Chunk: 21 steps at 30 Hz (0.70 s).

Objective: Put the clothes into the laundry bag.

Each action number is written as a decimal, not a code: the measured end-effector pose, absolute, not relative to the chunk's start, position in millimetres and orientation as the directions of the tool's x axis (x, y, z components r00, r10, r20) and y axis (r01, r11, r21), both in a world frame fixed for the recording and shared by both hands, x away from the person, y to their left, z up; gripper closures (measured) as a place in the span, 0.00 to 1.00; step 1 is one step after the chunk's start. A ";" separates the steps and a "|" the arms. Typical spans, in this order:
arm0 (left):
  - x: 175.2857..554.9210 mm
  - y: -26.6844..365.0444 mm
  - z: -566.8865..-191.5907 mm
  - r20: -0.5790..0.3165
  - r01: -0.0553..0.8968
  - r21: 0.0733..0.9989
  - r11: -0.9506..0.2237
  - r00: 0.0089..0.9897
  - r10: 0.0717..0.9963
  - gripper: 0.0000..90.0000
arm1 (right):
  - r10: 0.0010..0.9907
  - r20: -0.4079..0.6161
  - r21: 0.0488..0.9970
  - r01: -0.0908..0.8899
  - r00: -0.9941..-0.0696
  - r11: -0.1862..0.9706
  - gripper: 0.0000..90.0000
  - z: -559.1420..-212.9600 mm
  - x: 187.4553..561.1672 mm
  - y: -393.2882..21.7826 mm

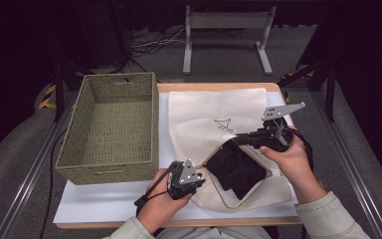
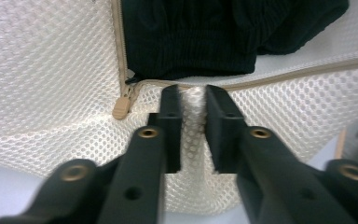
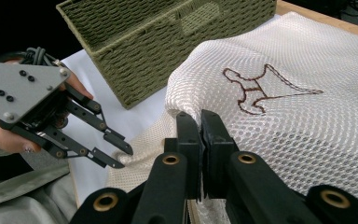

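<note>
A cream mesh laundry bag (image 1: 204, 117), embroidered with a brown outline figure, lies flat on the worktop, its tan zipper (image 2: 121, 105) open. A black garment (image 1: 236, 169) sits in the opening, bunched.

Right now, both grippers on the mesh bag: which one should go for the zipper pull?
Left. The left gripper pinches the bag edge right beside the zipper pull. The right gripper is shut on the upper flap, holding the opening over the black garment.
</note>
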<state>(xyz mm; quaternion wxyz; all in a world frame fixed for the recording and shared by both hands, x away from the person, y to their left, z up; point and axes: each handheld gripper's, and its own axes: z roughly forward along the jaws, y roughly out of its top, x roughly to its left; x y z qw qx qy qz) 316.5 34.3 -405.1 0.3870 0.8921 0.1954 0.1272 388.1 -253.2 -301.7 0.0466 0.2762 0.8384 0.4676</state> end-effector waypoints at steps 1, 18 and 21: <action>315.4 36.2 -403.5 0.070 0.256 0.743 -0.619 0.890 0.451 0.92 | 0.507 0.180 0.810 0.419 -0.843 0.410 0.98 -301.8 388.4 -253.5; 285.1 99.8 -397.7 -0.015 0.325 0.785 -0.527 0.860 0.510 0.94 | 0.511 0.201 0.776 0.454 -0.836 0.438 0.98 -313.7 392.4 -252.4; 279.2 109.1 -400.2 -0.040 0.352 0.784 -0.512 0.851 0.524 0.94 | 0.509 0.203 0.762 0.462 -0.836 0.454 0.98 -317.9 392.3 -250.0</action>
